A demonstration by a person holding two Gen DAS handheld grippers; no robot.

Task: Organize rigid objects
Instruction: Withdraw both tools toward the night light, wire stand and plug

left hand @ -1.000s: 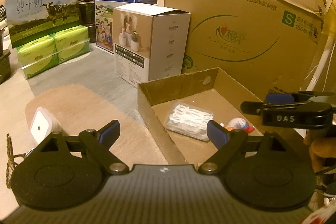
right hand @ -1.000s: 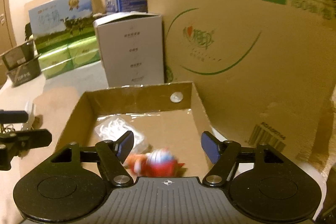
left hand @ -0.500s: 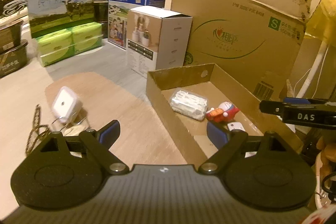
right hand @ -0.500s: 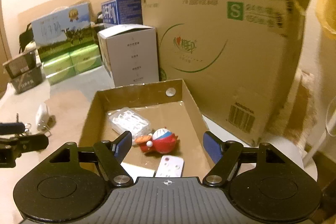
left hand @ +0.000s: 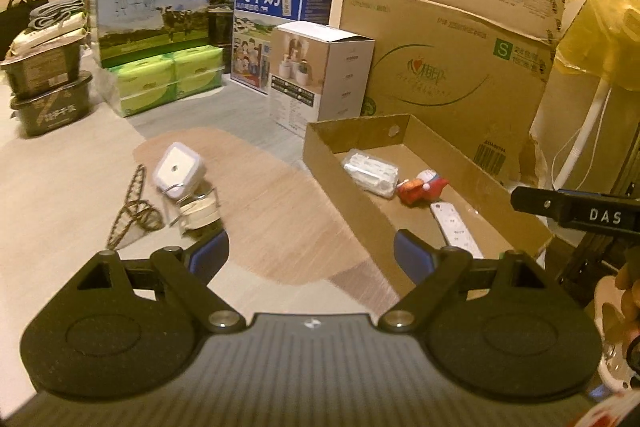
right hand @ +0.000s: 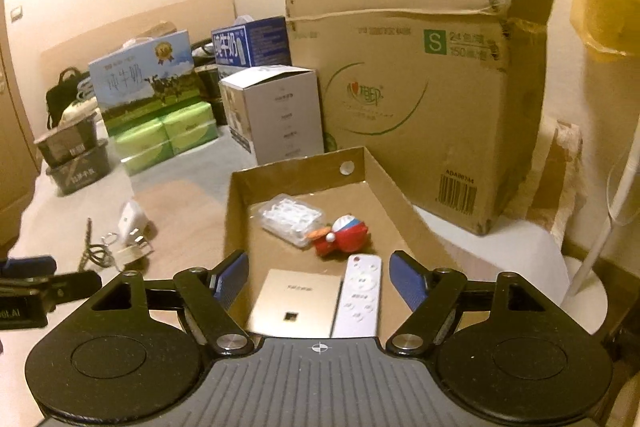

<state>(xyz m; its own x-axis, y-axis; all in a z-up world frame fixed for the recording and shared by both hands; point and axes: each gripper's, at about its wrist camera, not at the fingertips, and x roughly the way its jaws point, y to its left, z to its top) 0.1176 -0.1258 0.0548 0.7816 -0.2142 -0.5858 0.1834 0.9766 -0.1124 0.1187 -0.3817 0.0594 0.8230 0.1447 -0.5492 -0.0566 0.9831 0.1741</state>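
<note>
A shallow cardboard tray (right hand: pixel 236 211) (left hand: pixel 340 167) holds a clear packet of white picks (right hand: pixel 290 217) (left hand: pixel 372 169), a red and blue toy figure (right hand: pixel 342 233) (left hand: pixel 422 185), a white remote (right hand: pixel 358 293) (left hand: pixel 456 229) and a gold flat box (right hand: pixel 296 303). On the table left of the tray lie a white charger plug (left hand: pixel 176 169) (right hand: pixel 132 221), a keyring with cord (left hand: pixel 136 213) and a small white clip item (left hand: pixel 198 213). My left gripper (left hand: pixel 311 253) is open and empty above the table. My right gripper (right hand: pixel 319 277) is open and empty above the tray's near end.
A large cardboard carton (right hand: pixel 412 99) stands behind the tray. A white product box (left hand: pixel 320 75), milk cartons (left hand: pixel 154 13), green tissue packs (left hand: pixel 168 79) and dark tubs (left hand: pixel 48 87) line the back. A white pole (left hand: pixel 584 131) stands at right.
Both grippers have pulled back and risen from the tray. The toy figure, loose under the right gripper a second ago, now lies in the tray. More of the table items show.
</note>
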